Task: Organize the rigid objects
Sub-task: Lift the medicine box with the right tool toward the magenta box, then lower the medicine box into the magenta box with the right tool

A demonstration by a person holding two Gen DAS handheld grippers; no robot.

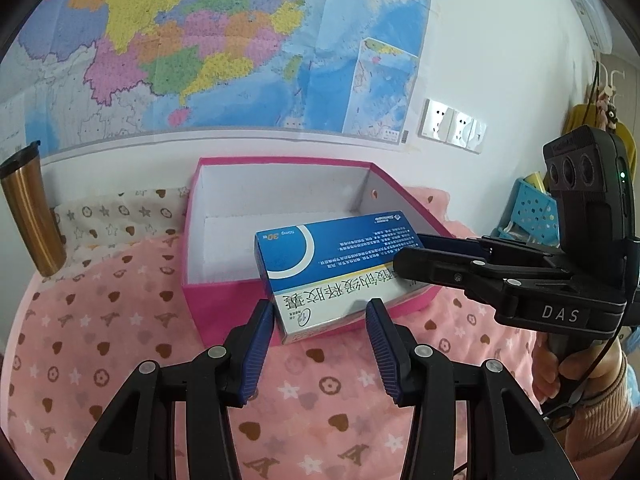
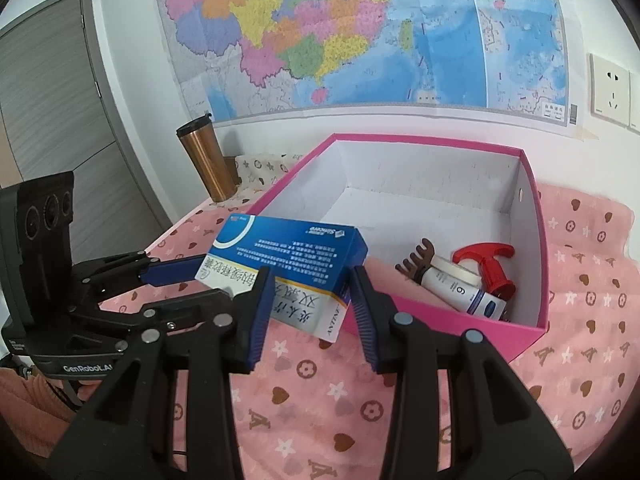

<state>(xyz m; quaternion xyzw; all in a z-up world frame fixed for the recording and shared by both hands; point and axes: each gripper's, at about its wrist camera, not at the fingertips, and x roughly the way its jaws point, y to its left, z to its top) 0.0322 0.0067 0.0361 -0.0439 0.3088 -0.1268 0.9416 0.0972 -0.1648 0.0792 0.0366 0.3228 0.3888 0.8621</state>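
A blue and white medicine box (image 1: 332, 268) is held over the front rim of an open pink box (image 1: 224, 296). My right gripper (image 2: 310, 280) is shut on the medicine box (image 2: 280, 268), one pad on each side. My left gripper (image 1: 320, 312) is open, its pads wider than the medicine box's near end and not pressing it. In the right wrist view the pink box (image 2: 536, 240) holds a brown comb (image 2: 416, 260), a white tube (image 2: 464, 288) and a red T-shaped tool (image 2: 490, 264).
A copper tumbler (image 1: 30, 212) stands at the back left by the wall. A pink patterned cloth (image 1: 100, 340) covers the surface. A blue perforated basket (image 1: 536, 212) sits at the right. Wall sockets (image 1: 452, 124) and a map hang behind.
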